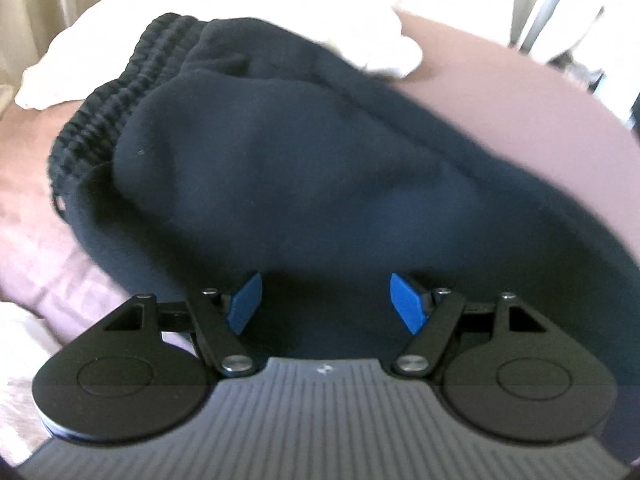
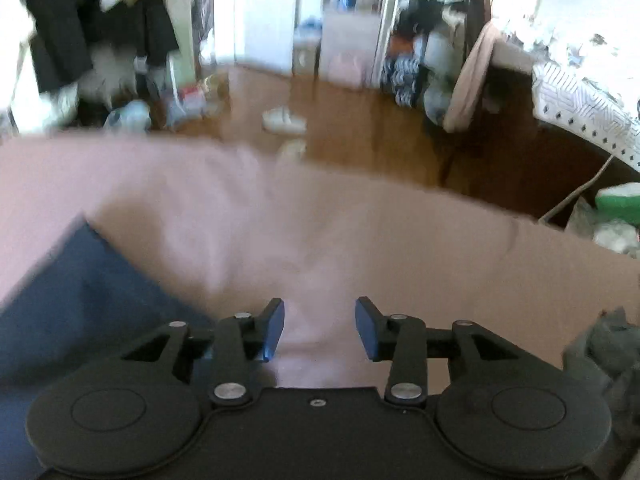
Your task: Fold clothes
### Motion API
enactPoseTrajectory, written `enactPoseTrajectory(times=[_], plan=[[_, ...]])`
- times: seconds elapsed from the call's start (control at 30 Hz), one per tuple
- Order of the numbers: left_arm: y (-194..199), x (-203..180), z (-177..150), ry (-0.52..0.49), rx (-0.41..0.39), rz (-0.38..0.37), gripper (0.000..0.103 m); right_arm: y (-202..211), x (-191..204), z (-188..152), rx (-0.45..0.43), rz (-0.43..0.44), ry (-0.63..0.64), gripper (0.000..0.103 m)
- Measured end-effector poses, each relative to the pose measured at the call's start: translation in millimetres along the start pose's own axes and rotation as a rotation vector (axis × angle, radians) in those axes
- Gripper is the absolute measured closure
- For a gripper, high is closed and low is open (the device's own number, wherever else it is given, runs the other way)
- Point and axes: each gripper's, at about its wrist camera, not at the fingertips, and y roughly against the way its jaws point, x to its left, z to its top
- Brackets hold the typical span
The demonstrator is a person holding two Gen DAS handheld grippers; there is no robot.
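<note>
A dark navy garment (image 1: 304, 168) with a ribbed elastic band (image 1: 112, 104) at its left end lies bunched on the pink bed sheet (image 1: 520, 120). My left gripper (image 1: 326, 304) hovers over its near edge, blue pads spread wide apart, nothing between them. In the right wrist view a flat corner of the navy garment (image 2: 80, 292) lies at the left on the pink sheet (image 2: 360, 232). My right gripper (image 2: 320, 328) stands open over bare sheet just to the right of that corner, holding nothing.
White bedding (image 1: 248, 4) is heaped behind the navy garment. A grey-green cloth (image 2: 608, 356) sits at the right edge of the bed. Beyond the bed edge are a wooden floor (image 2: 360, 120) with slippers (image 2: 284, 122), hanging clothes and clutter.
</note>
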Motion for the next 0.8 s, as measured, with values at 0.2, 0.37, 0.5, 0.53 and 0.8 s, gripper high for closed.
enactPoseTrajectory(times=[0.2, 0.37, 0.5, 0.53, 0.8], plan=[[3.6, -42.5, -10.3, -0.070, -0.109, -0.168, 0.032, -20.0, 48.8, -13.1, 0.194, 0.544, -0.098, 0.051], [-19.6, -89.7, 10.6, -0.094, -0.038, -0.279, 0.032, -29.5, 97.9, -16.9, 0.257, 0.760, -0.057, 0.046], [-46.6, -115.5, 34.2, -0.125, -0.022, -0.197, 0.029, -35.0, 111.1, -1.8, 0.114, 0.556, 0.061, 0.032], [-49.8, -117.8, 35.9, -0.127, -0.013, -0.178, 0.029, -36.4, 114.5, 2.0, 0.079, 0.505, 0.090, 0.024], [-95.7, -122.1, 42.1, -0.115, -0.029, -0.200, 0.000, -80.6, 93.5, 26.3, 0.164, 0.488, -0.015, 0.019]])
